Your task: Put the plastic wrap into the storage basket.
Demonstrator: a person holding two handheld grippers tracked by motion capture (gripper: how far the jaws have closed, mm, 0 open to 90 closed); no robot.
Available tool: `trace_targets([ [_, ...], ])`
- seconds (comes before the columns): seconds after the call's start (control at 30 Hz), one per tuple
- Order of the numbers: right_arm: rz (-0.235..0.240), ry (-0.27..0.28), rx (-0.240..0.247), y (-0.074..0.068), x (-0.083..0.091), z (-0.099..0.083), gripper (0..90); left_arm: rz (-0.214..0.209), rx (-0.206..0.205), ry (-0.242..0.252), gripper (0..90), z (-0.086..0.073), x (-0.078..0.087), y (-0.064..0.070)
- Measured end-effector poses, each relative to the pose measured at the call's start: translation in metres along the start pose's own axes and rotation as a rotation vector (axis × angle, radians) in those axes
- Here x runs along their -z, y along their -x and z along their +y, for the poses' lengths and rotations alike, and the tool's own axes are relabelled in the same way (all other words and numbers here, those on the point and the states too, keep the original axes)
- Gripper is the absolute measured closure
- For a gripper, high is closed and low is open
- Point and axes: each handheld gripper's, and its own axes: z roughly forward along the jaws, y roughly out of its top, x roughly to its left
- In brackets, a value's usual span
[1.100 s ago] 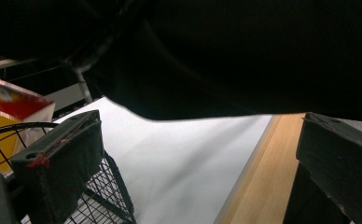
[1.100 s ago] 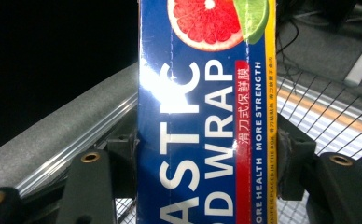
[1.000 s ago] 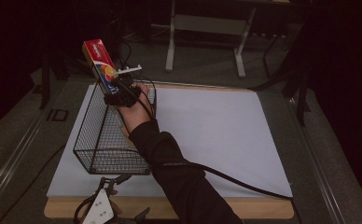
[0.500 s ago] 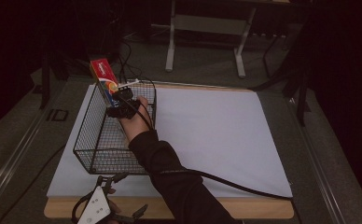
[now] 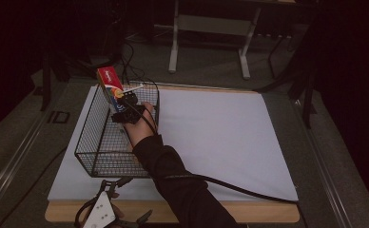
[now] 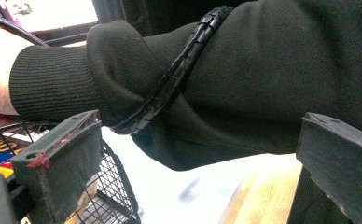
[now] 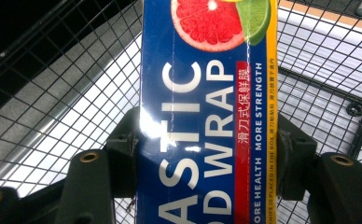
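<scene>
Over the far-left black wire basket, the right tool clamps the blue-and-red plastic-wrap box, not yet released; the left tool gapes empty.

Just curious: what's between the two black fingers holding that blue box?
The plastic wrap box itself, clamped between the right gripper's fingers above the wire basket; right gripper view.

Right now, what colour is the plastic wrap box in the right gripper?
Mainly blue plastic wrap box, white lettering, yellow edge, red strip and a grapefruit picture. Shows best in the right gripper view.

White sheet over wooden table, metal frame legs on floor beyond
</scene>
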Motion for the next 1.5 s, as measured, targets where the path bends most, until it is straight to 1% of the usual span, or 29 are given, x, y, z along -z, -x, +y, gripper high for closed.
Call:
trace_targets([
  [0.1,0.001,-0.013,0.0,-0.001,0.0,-0.001,39.3,0.0,0.0,0.0,1.3,0.0,0.0,0.0],
  [0.17,-0.003,-0.025,0.01,0.0,-0.001,-0.004,39.3,-0.001,0.001,-0.002,1.3,0.0,0.0,0.0],
  [0.23,0.016,-0.025,-0.013,0.003,-0.002,-0.006,39.3,0.0,0.0,-0.002,1.3,0.0,0.0,0.0],
  [0.27,0.017,-0.026,-0.017,0.004,-0.002,-0.006,39.3,-0.001,-0.001,-0.003,1.3,0.0,0.0,0.0],
  [0.33,0.008,-0.025,-0.008,0.002,-0.002,-0.006,39.2,-0.001,-0.002,-0.004,1.3,0.0,-0.001,0.0],
  [0.37,0.013,-0.029,-0.012,0.003,-0.002,-0.006,39.2,-0.002,-0.002,-0.005,1.3,0.0,-0.001,0.0],
  [0.4,0.021,-0.038,-0.019,0.004,-0.003,-0.007,39.1,-0.002,-0.002,-0.006,1.3,0.0,-0.001,0.0],
  [0.43,0.023,-0.06,-0.029,0.005,-0.005,-0.008,39.0,-0.001,-0.002,-0.006,1.3,0.0,-0.001,0.0],
  [0.5,0.01,-0.095,-0.024,0.007,-0.01,-0.011,38.8,-0.001,-0.001,-0.006,1.3,0.0,-0.001,0.0],
  [0.53,0.01,-0.111,-0.03,0.009,-0.013,-0.013,38.6,-0.002,-0.002,-0.006,1.3,0.0,-0.001,0.0],
  [0.6,0.025,-0.142,-0.052,0.014,-0.018,-0.016,38.4,-0.003,-0.005,-0.006,1.3,0.0,-0.001,0.001],
  [0.63,0.032,-0.15,-0.057,0.015,-0.02,-0.017,38.4,-0.003,-0.006,-0.008,1.3,0.0,-0.001,0.001],
  [0.7,0.034,-0.15,-0.06,0.015,-0.021,-0.018,38.4,-0.004,-0.004,-0.008,1.3,0.0,-0.001,0.001],
  [0.8,0.035,-0.161,-0.047,0.014,-0.023,-0.017,38.2,-0.004,-0.005,-0.012,1.3,-0.001,-0.002,0.0],
  [0.9,0.044,-0.185,-0.044,0.015,-0.028,-0.017,37.8,-0.005,-0.005,-0.01,1.3,-0.001,-0.001,0.001],
  [1.0,0.045,-0.193,-0.043,0.015,-0.031,-0.017,37.6,-0.004,-0.004,-0.01,1.3,-0.001,-0.001,0.001],
  [1.17,0.031,-0.201,-0.01,0.014,-0.031,-0.015,36.3,-0.006,-0.005,-0.012,1.3,-0.001,-0.001,0.001],
  [1.33,0.029,-0.188,0.0,0.014,-0.031,-0.016,35.4,-0.006,-0.006,-0.014,1.3,-0.001,-0.002,0.001],
  [1.4,0.038,-0.183,-0.004,0.015,-0.029,-0.015,34.4,-0.007,-0.006,-0.013,1.3,-0.001,-0.002,0.001],
  [1.5,0.072,-0.182,-0.011,0.018,-0.026,-0.013,29.7,-0.006,-0.007,-0.014,1.3,-0.001,-0.002,0.001],
])
